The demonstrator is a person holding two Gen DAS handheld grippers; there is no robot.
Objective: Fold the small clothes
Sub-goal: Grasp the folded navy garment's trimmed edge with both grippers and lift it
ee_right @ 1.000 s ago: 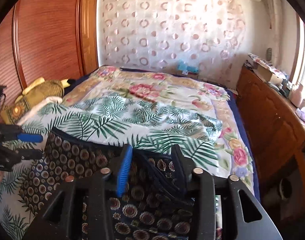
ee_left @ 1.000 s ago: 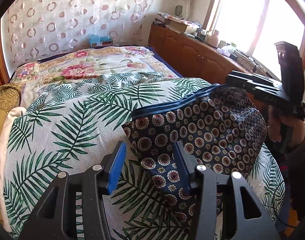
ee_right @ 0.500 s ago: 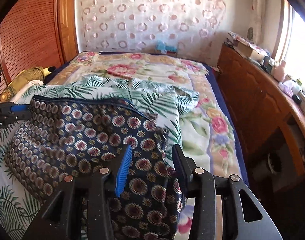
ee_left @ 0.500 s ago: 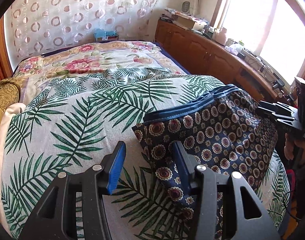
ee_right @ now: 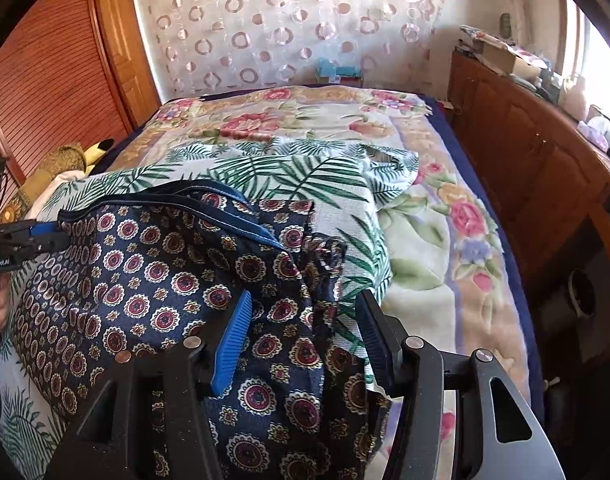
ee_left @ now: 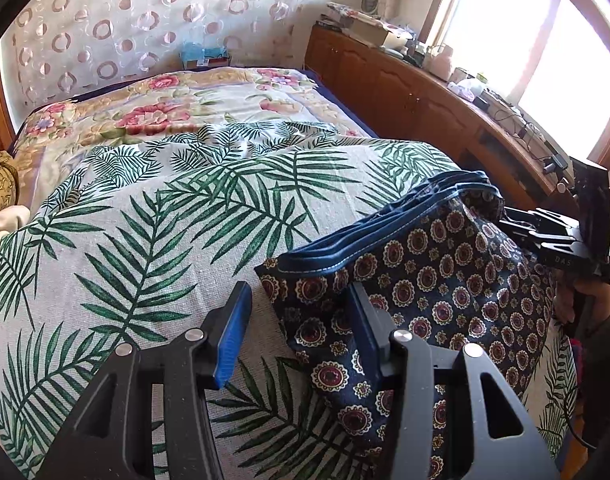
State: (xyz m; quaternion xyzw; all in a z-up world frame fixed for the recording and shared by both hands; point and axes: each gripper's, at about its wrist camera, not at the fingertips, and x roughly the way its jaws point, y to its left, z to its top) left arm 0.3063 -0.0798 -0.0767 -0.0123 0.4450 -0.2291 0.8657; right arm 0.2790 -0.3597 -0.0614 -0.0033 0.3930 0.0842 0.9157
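A navy garment with round medallion print and a blue waistband [ee_left: 425,280] lies on the palm-leaf cloth of the bed; it also shows in the right wrist view [ee_right: 153,280]. My left gripper [ee_left: 299,328] is open, low over the garment's left corner, its right finger over the fabric. My right gripper [ee_right: 305,336] is open over the garment's right edge. In the left wrist view the right gripper [ee_left: 545,236] shows at the garment's far side. In the right wrist view the left gripper [ee_right: 29,236] shows at the waistband's left end.
The bed carries a palm-leaf cloth [ee_left: 165,240] over a floral quilt [ee_right: 445,240]. A wooden cabinet [ee_left: 405,92] with clutter runs along the right side under a window. A wooden wardrobe [ee_right: 53,80] and a yellow cushion [ee_right: 61,160] stand left.
The garment has come down from being held up to lying on the bed. Both grippers have lowered with it and stand open over its corners.
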